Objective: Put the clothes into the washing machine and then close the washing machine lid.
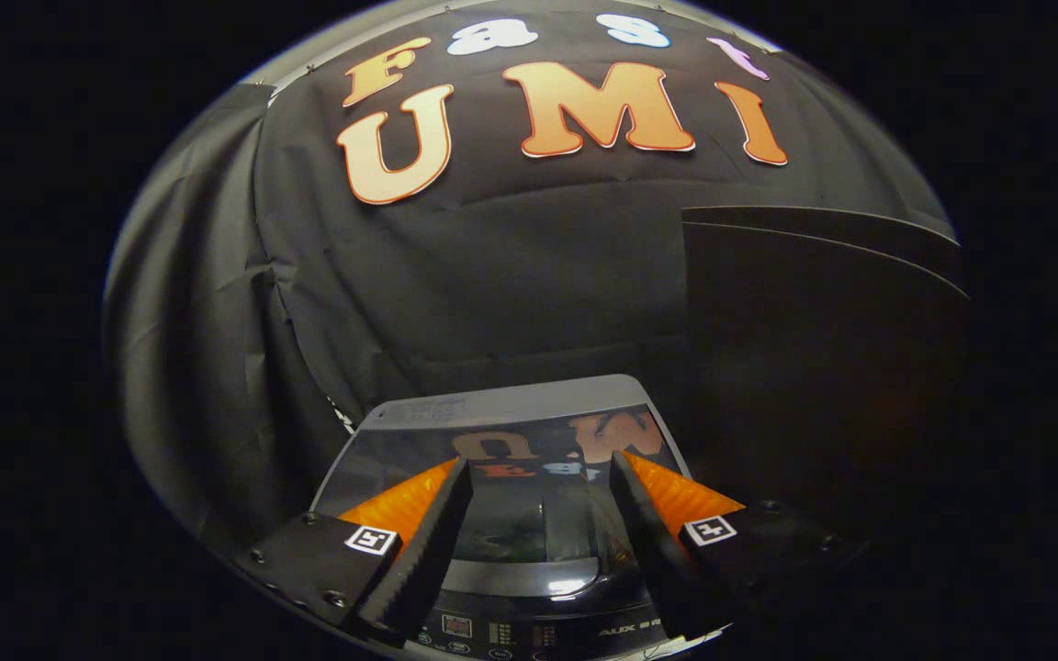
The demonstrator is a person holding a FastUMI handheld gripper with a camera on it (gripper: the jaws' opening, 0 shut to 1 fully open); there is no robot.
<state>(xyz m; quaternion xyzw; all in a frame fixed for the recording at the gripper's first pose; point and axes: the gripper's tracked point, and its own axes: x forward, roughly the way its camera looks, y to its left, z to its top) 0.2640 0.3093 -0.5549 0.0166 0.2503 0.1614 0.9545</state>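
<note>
A top-loading washing machine (501,404) stands below me against the booth's black cloth wall. Its dark glass lid (543,514) lies flat and looks shut, mirroring the wall above it. Through the glass I make out a faint greenish shape that may be clothes; I cannot tell for sure. My gripper (540,461) hovers over the lid with its fingers spread apart and nothing between them. The fingertips (455,482) point toward the back of the lid. The control panel (529,633) runs along the machine's near edge, under the fingers.
A tall dark panel (814,321) stands to the right of the machine. The black cloth wall (492,275) hangs close behind and wraps around the left side.
</note>
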